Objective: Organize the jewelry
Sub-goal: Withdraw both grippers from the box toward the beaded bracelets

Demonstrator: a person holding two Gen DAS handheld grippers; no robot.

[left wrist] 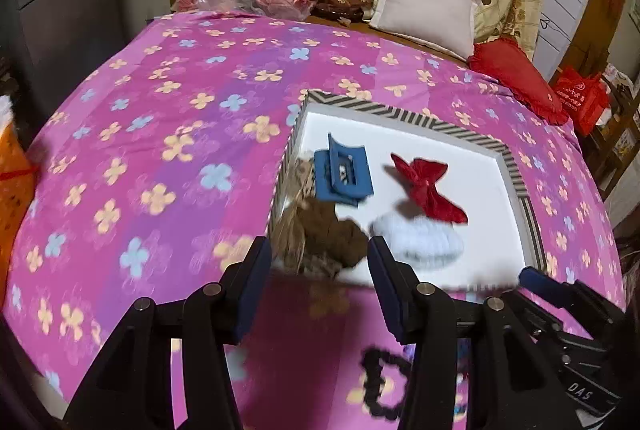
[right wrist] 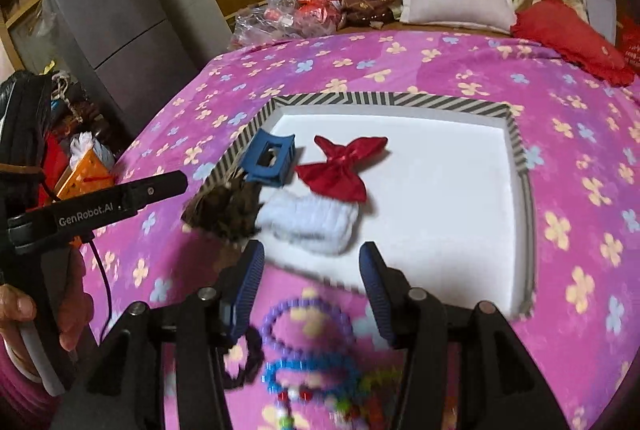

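Hovering over bed (right wrist: 460, 70): left tongs (left wrist: 320, 262) spread, empty | right tongs (right wrist: 312, 262) spread, empty | striped tray (right wrist: 516, 138) holds blue claw clip (right wrist: 272, 160), red bow (right wrist: 340, 170), white scrunchie (right wrist: 312, 222) | bead bracelets (right wrist: 312, 362) on bedspread below tray

Both cameras are riding just behind their tools and looking forward and steeply down over the bed (left wrist: 160, 150). The left tool (left wrist: 320, 274) is framing its view from the near left corner of the striped tray (left wrist: 404, 112), close in and blurred. The right tool (right wrist: 312, 278) is facing the tray's near edge from slightly further right, and is also catching the left tool's body at its left edge. Both views are sharing the tray, the blue claw clip (left wrist: 344, 170), the red bow (left wrist: 428, 190), the pillows (left wrist: 428, 10) beyond and the beads (right wrist: 308, 350) on the bedspread.
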